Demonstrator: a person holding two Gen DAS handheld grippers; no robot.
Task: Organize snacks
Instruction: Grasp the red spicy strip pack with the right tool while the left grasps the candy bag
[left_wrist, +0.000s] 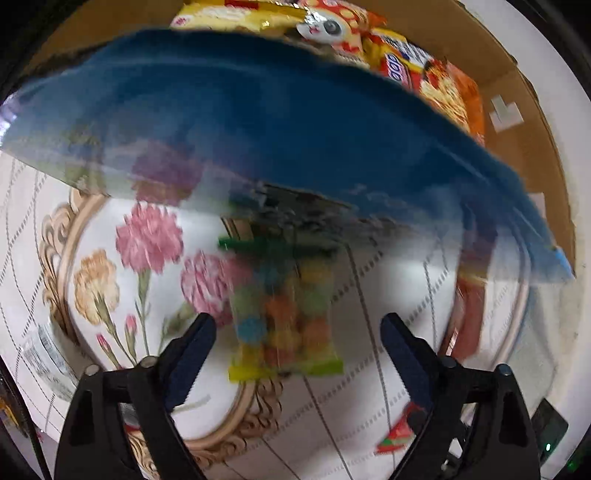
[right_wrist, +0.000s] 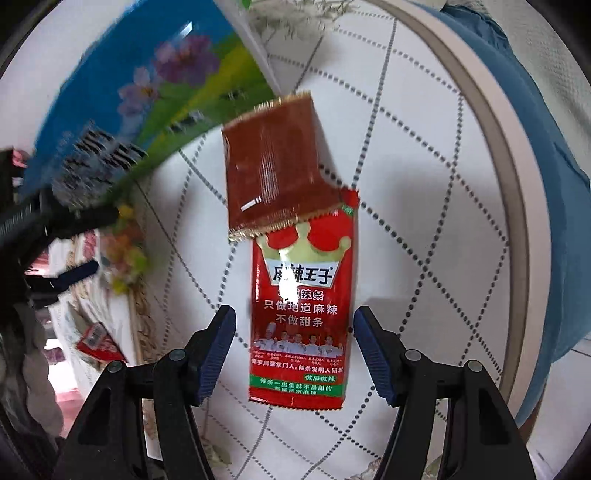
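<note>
In the left wrist view my left gripper (left_wrist: 297, 354) is open, its fingers on either side of a small clear packet of coloured candies (left_wrist: 284, 314) lying on the white floral cloth (left_wrist: 147, 332). A large blue snack bag (left_wrist: 258, 122) is blurred across the view above it. Behind it stands a cardboard box (left_wrist: 528, 122) holding several snack packs (left_wrist: 332, 26). In the right wrist view my right gripper (right_wrist: 295, 354) is open around a red spicy-strip packet (right_wrist: 301, 314); a dark red-brown sachet (right_wrist: 273, 166) overlaps its top end. The blue bag (right_wrist: 147, 92) shows at upper left.
A small red packet (left_wrist: 397, 435) lies on the cloth by my left gripper's right finger; it also shows in the right wrist view (right_wrist: 99, 341). A blue cloth (right_wrist: 546, 184) lies beyond the round table rim (right_wrist: 491, 147). A clear wrapper (left_wrist: 44, 354) lies at the far left.
</note>
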